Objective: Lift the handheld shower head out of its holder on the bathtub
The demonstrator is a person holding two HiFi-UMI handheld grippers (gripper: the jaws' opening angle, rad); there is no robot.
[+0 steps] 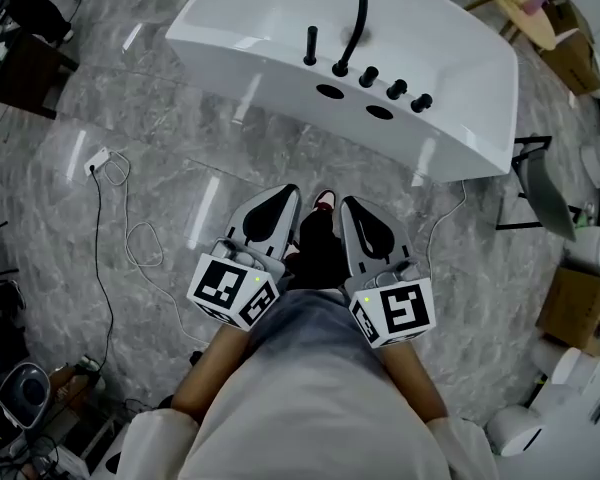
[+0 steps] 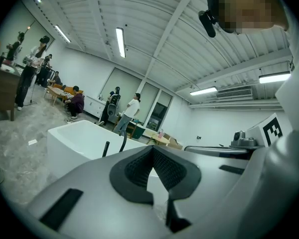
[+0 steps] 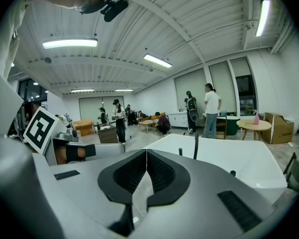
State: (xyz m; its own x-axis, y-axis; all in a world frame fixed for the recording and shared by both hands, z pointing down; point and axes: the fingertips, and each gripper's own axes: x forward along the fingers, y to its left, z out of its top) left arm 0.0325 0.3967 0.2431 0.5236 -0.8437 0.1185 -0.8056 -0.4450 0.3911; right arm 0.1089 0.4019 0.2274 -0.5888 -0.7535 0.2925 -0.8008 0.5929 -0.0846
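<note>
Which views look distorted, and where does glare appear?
Both gripper views are strongly fisheye, with dark corners and curved ceiling beams; the head view bends less, but bright glare streaks lie on the glossy floor beside the bathtub.

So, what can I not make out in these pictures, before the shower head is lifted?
- Head view: the holder is too small, so how the shower head sits in it cannot be told.
- Left gripper view: the knobs are hidden behind the body of the left gripper.
- Head view: the far end of the tub is cut off by the top edge.
</note>
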